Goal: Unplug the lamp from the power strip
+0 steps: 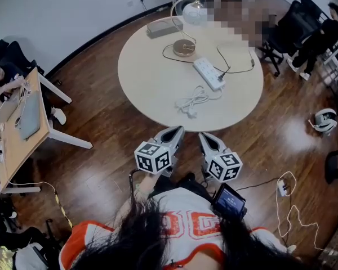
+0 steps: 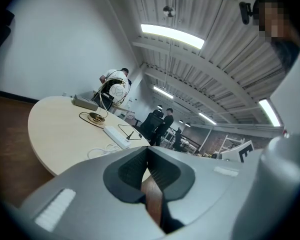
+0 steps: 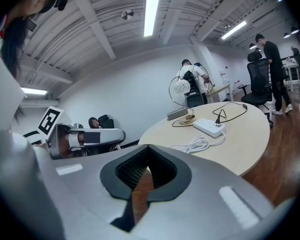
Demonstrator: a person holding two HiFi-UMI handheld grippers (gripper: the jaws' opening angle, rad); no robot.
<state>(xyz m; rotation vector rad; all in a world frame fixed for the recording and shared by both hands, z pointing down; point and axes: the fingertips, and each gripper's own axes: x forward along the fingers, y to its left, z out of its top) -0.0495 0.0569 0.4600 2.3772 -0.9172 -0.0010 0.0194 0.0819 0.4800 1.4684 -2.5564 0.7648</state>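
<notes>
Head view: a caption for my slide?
Shut, the left hand-held gripper and right hand-held gripper hover short of the round table; lamp plugged into power strip.

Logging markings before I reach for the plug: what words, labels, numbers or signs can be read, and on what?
"06" or similar: large orange figures on the person's shirt, partly under hair, uncertain.
Marker cubes: black-and-white square patterns, no letters.
Power strip: any label too small to read.

Grey left hand-held gripper (image 1: 177, 130) and right hand-held gripper (image 1: 205, 137), black-and-white marker cubes (image 1: 154, 157), white-and-orange jersey (image 1: 187, 206)
</notes>
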